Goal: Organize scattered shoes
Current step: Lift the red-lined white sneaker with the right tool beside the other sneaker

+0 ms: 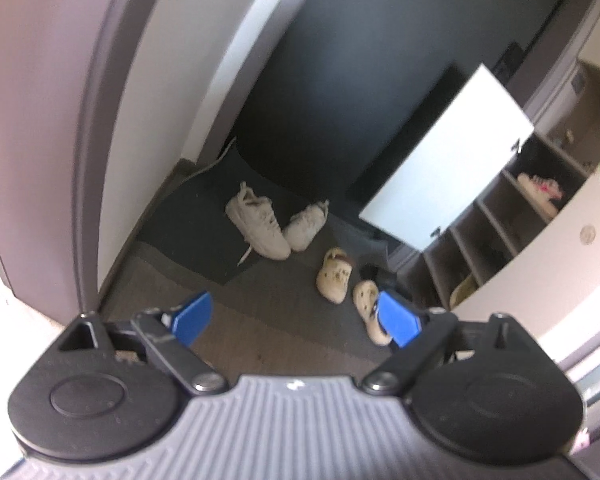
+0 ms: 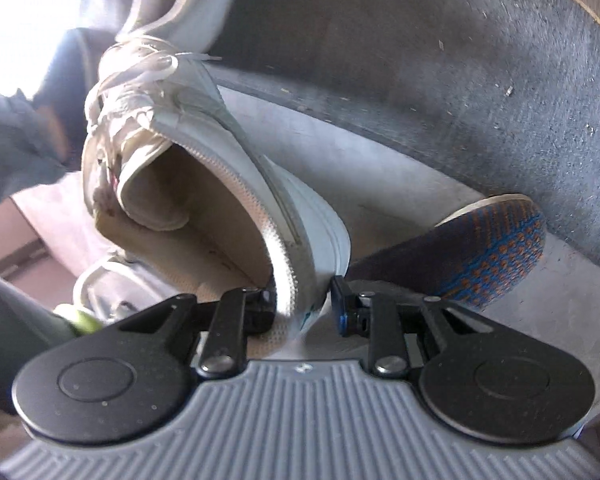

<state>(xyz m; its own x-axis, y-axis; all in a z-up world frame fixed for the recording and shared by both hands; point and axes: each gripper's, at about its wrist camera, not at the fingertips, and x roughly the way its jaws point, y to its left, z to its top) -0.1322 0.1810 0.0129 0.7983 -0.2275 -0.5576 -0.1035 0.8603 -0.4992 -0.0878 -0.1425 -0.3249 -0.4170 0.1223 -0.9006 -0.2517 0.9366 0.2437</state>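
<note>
The right gripper [image 2: 302, 304] is clenched on the heel collar of a white sneaker [image 2: 204, 184], one pad inside the shoe and one outside; the shoe hangs tilted, toe toward eleven o'clock, laces loose. At three o'clock from it a foot in a blue-and-orange sock [image 2: 492, 248] stands on the pale floor [image 2: 400, 168] beside a dark mat [image 2: 460, 60]. The left gripper [image 1: 296, 316] is released, its blue pads [image 1: 192, 314] wide apart and empty. Beyond it, at twelve o'clock, two white sneakers [image 1: 268, 226] lie on a dark mat; two beige clogs [image 1: 334, 276] lie at one o'clock, near an open shoe cabinet [image 1: 496, 236] at three o'clock.
</note>
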